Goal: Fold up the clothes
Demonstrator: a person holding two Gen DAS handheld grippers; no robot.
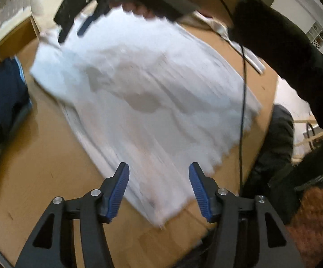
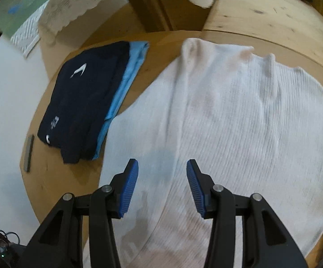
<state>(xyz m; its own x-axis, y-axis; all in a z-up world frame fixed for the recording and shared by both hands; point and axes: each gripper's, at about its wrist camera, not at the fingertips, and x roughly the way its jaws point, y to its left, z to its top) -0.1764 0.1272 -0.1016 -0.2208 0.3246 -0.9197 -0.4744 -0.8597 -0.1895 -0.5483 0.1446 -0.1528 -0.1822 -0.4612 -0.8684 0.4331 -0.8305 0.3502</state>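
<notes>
Folded clothes [image 2: 83,105] lie left of the spread garment [image 2: 239,122].

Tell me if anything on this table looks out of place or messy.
The white ribbed sweater lies rumpled, with faint grey smudges. The folded navy shirt sits neatly beside it. Nothing spilled or damaged.

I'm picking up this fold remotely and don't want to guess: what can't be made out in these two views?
- White ribbed garment: its near and right edges are cut off by the frame in the right wrist view; motion blur smears it in the left wrist view, so its folds are unreadable.
- Navy garment: cut by the left edge in the left wrist view.
- Right gripper in the left wrist view: blurred, jaws unreadable there.
</notes>
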